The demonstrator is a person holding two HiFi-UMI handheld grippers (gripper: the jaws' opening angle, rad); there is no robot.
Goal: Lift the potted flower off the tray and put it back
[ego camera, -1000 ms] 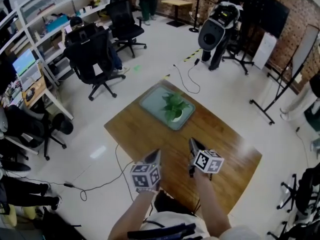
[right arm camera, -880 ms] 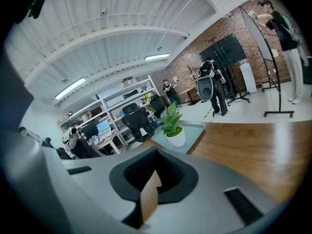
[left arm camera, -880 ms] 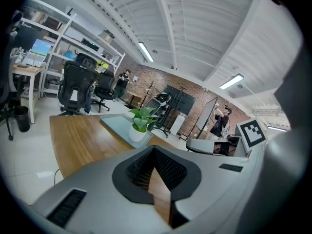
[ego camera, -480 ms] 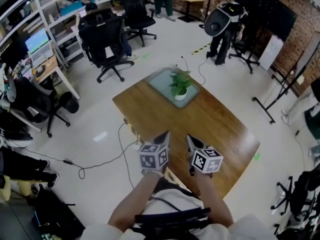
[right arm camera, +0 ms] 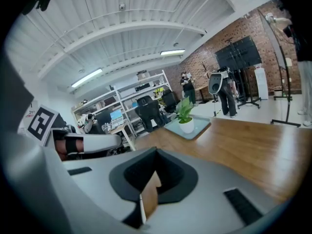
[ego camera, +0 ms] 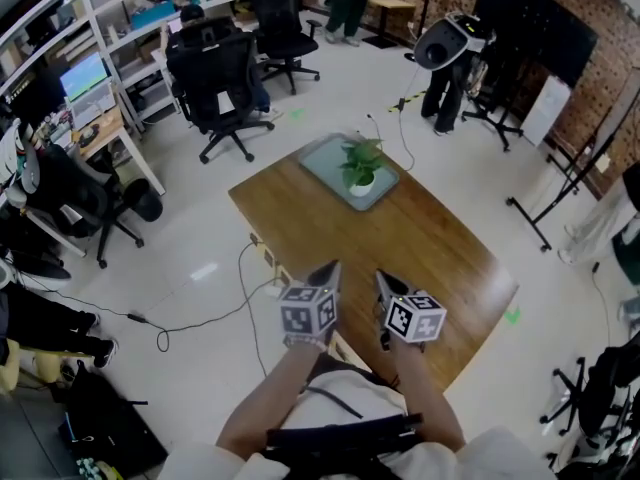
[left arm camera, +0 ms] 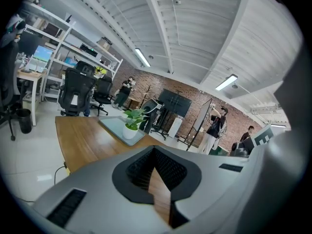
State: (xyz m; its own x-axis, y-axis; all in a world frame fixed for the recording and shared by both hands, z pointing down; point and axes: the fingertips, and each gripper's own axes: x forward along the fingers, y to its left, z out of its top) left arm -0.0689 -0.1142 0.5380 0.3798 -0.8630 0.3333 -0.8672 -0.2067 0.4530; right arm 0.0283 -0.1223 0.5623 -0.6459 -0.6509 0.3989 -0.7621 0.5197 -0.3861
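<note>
View: pulled back; the table (ego camera: 420, 238) looks farther off.
Plant: the potted flower (ego camera: 361, 164) and its tray (ego camera: 325, 158) sit higher and smaller in the head view.
Hands: the left gripper (ego camera: 328, 271) has drawn closer to the right gripper (ego camera: 383, 286), both now at the table's near edge.

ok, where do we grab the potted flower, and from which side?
Probably the white pot, not the leaves: its round wall is the firm part, and the leaves overhang the rim. It stands upright on the tray, so come in low and level from the near table edge, jaws spanning the pot below the leaves.
</note>
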